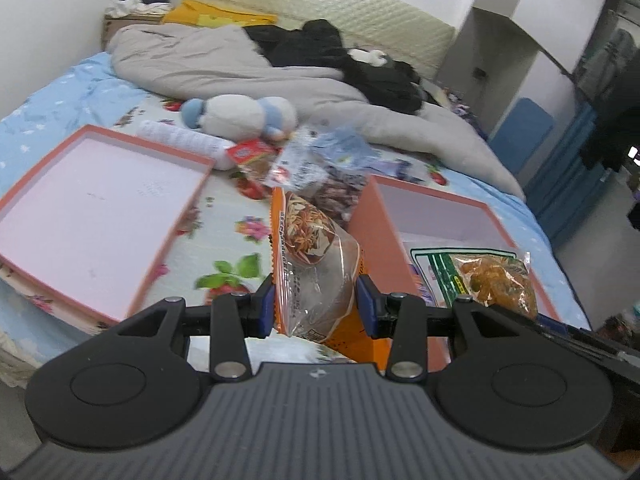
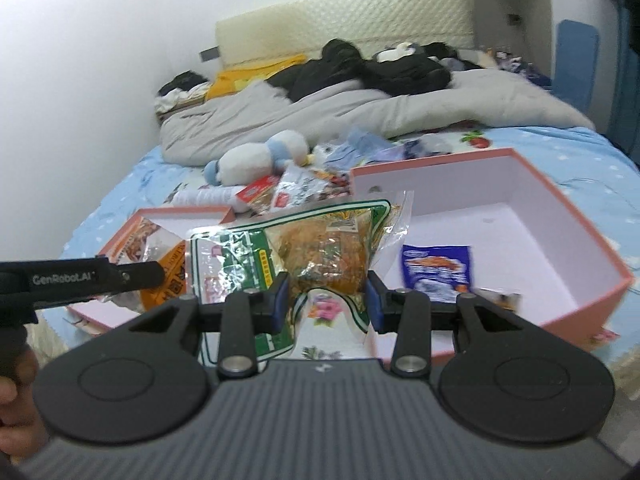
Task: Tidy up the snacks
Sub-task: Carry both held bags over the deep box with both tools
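both grippers clamped on snacks over the bed so they can drop into the open pink cardboard box (image 2: 592,236): left gripper (image 1: 316,308) pinches the orange-and-clear seed bag (image 1: 312,256), right gripper (image 2: 326,300) pinches the green-edged clear bag of orange snacks (image 2: 320,248)

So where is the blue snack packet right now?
In the right wrist view the blue snack packet lies on the floor of the deep pink box, just right of the green-edged bag held in the right gripper.

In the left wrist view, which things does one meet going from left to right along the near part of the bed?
Shallow pink box lid → orange sunflower-seed bag shut in the left gripper → deep pink box → green-edged bag of orange snacks.
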